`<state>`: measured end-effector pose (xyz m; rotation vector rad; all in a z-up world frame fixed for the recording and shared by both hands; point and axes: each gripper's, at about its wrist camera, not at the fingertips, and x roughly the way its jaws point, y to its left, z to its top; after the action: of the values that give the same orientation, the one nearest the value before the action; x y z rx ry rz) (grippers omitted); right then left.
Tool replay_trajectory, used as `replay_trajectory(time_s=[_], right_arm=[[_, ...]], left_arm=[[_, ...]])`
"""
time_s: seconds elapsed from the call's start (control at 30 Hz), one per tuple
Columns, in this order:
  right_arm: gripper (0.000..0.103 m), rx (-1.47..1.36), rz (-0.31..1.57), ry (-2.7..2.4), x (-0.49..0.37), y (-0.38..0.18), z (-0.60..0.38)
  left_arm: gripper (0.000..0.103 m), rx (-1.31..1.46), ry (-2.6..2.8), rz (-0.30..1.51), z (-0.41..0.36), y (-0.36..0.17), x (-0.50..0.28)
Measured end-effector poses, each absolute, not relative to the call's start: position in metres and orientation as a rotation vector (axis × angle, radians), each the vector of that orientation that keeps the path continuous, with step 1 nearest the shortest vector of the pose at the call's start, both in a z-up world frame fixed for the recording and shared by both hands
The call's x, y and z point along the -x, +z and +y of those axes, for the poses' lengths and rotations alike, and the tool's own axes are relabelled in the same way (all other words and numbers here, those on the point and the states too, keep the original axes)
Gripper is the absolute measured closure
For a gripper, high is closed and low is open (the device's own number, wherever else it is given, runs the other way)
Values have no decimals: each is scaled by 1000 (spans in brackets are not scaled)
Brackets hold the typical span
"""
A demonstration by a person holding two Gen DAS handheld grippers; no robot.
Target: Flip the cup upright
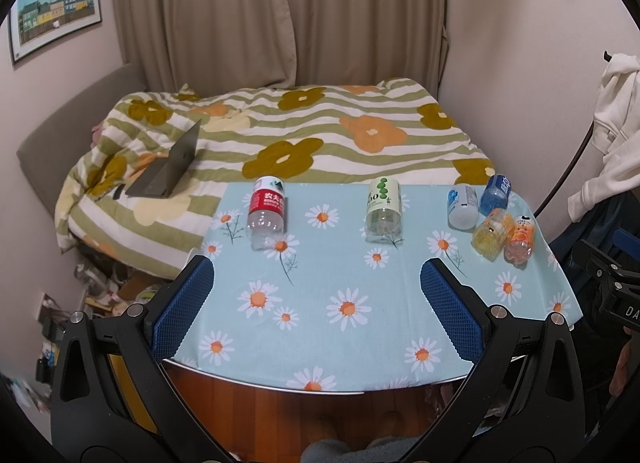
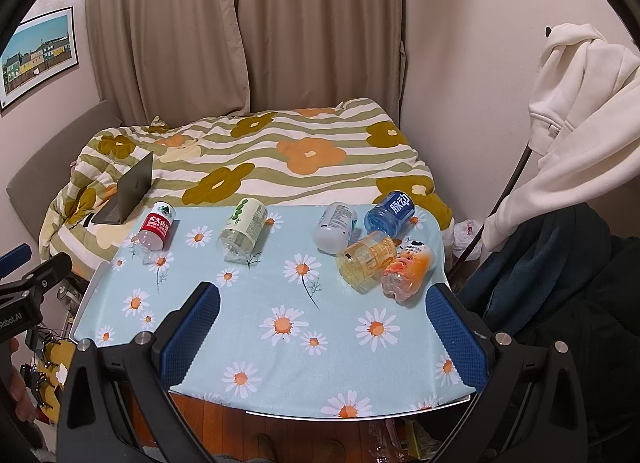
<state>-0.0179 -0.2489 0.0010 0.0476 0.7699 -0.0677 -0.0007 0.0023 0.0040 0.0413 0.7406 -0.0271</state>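
On the daisy-print tabletop (image 1: 320, 303) six bottles lie on their sides, and no cup can be told apart from them in either view. Taking the green-labelled bottle (image 1: 383, 210) as the landmark: the red-labelled water bottle (image 1: 267, 212) lies well to its left, and a cluster of four lies well to its right. In that cluster the white bottle (image 1: 463, 207) is nearest the green one, the blue bottle (image 1: 496, 193) is just behind and beside the white one, and the yellow bottle (image 1: 493, 234) touches the orange bottle (image 1: 520, 239) at the tabletop's right edge.

The right wrist view shows the blue bottle's (image 2: 390, 213) white lettering and the printed side of the white bottle (image 2: 335, 227), both hard to read from the left. It also shows the left gripper's black body at its left edge. The left wrist view shows clutter on the floor beside the bed (image 1: 280, 143) and, at its right edge, the right gripper's body. Both views show the half-open laptop (image 1: 168, 171) on the bed, far left of the green bottle.

The left gripper (image 1: 316, 275) has its blue-padded fingers (image 1: 184, 303) spread wide, holding and touching nothing, above the near half of the tabletop. The right gripper (image 2: 324, 303) is likewise spread wide and empty, its fingers (image 2: 456, 339) clear of the orange bottle (image 2: 408, 271).
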Motion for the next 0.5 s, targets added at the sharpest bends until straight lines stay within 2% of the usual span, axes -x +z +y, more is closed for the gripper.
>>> replay_trajectory(time_s=[0.5], right_arm=[[0,-48,768,-66,17,1,-248]], left_arm=[[0,-41,-28,741,3,4,1]])
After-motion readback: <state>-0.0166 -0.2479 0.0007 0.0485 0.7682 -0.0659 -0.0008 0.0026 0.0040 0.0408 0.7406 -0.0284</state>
